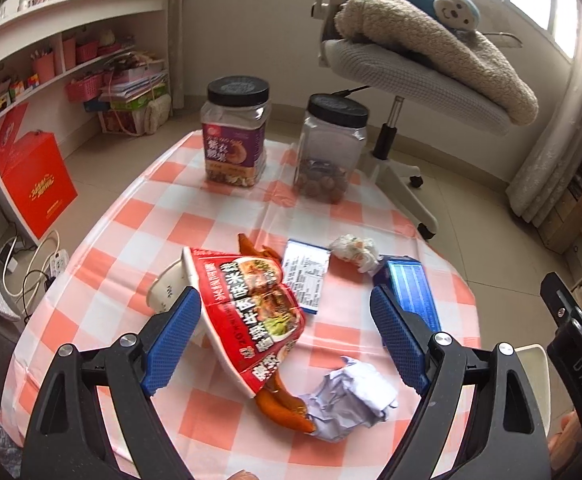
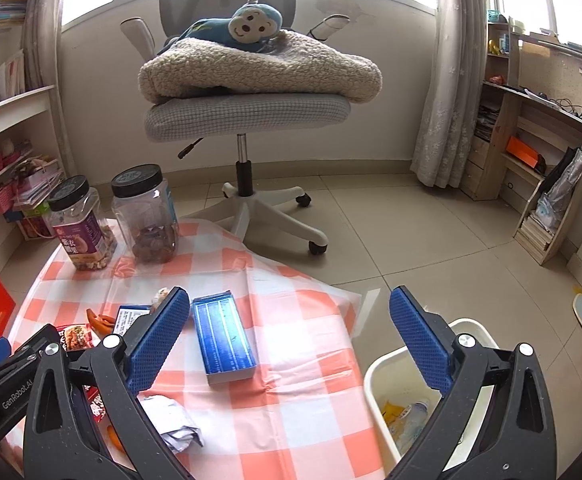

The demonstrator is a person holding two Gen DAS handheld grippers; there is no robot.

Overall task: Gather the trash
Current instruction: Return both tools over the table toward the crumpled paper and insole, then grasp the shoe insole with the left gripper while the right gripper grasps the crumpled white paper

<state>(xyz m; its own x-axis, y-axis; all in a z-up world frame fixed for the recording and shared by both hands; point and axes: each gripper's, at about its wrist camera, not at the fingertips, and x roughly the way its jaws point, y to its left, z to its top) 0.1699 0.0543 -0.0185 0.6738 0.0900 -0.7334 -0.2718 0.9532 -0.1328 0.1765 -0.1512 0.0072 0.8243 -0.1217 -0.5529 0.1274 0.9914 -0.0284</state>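
A crushed red instant noodle cup lies on the checked tablecloth between the jaws of my open left gripper. Orange peel and a crumpled white paper ball lie just in front of it. A second crumpled wad, a white label card and a blue box lie farther right. My right gripper is open and empty, above the table's right edge. The blue box sits beside its left finger. A white trash bin holding wrappers stands on the floor below its right finger.
Two black-lidded clear jars stand at the table's far end. A grey office chair with a blanket and monkey plush stands beyond. Shelves and a red box are at left; wooden shelving is at right.
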